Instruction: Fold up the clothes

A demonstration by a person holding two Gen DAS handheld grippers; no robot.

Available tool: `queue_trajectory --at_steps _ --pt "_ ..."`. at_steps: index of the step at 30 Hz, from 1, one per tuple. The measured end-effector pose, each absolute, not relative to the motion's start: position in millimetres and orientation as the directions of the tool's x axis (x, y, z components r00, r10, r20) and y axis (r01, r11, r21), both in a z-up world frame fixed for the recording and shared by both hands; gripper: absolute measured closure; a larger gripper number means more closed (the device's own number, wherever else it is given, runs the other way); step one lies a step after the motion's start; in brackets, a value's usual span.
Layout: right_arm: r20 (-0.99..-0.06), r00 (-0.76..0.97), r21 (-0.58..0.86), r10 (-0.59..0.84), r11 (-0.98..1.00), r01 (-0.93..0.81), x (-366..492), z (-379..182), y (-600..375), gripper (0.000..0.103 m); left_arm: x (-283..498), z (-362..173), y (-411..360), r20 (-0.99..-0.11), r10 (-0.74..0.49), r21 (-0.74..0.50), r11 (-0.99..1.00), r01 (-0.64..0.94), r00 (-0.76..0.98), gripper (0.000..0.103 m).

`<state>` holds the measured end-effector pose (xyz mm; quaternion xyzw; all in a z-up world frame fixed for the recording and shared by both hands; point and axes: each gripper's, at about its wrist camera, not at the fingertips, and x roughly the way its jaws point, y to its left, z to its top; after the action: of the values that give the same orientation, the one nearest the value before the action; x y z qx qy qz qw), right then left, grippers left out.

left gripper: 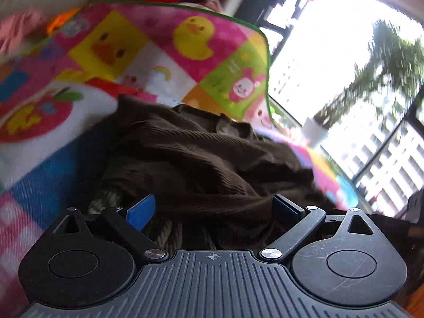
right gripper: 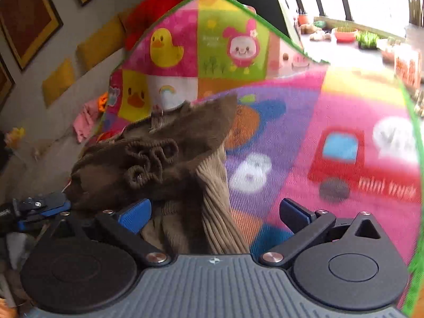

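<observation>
A brown corduroy garment (left gripper: 201, 164) lies bunched on a colourful play mat (left gripper: 164, 53). My left gripper (left gripper: 214, 209) is open, its blue pads spread wide, with the cloth lying between and ahead of them. In the right wrist view the same garment (right gripper: 164, 164) is crumpled at the left, its gathered waistband on top. My right gripper (right gripper: 216, 213) is open; the cloth lies by its left finger (right gripper: 135, 216), the mat (right gripper: 331, 137) under its right one. The left gripper (right gripper: 42, 206) shows at the left edge against the cloth.
The mat's far end is curled up. Pink clothing (right gripper: 84, 122) lies by the wall at the left. A red plush shape (right gripper: 159, 5) sits behind the mat. Large windows (left gripper: 344, 79) and a sill with potted plants (right gripper: 344, 33) are at the right.
</observation>
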<state>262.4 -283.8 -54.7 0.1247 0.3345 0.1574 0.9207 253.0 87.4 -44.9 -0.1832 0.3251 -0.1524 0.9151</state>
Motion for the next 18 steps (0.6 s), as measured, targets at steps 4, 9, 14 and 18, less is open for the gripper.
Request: queue_trajectory --at_steps 4,9,14,18 --pt "-0.545 0.756 0.247 0.363 0.931 -0.269 268.6 -41.6 -253.3 0.012 253.7 -40.9 89.8 -0.545 -0.388 -0.434 0.889 0.146 0.743 0.003" --pt "-0.592 0.715 0.202 0.373 0.927 -0.317 290.9 -45.7 -214.2 0.025 255.0 -39.3 88.4 -0.559 -0.371 -0.41 0.901 0.142 0.741 0.002" --pt "-0.626 0.684 0.143 0.374 0.917 -0.371 310.8 -46.5 -176.2 0.079 250.8 -35.6 90.4 -0.555 -0.358 -0.388 0.91 0.147 0.751 0.001" --pt "-0.543 0.777 0.001 0.32 0.925 -0.38 313.4 -15.1 -172.0 0.08 254.5 -33.2 86.8 -0.557 -0.352 -0.361 0.918 0.162 0.752 0.001"
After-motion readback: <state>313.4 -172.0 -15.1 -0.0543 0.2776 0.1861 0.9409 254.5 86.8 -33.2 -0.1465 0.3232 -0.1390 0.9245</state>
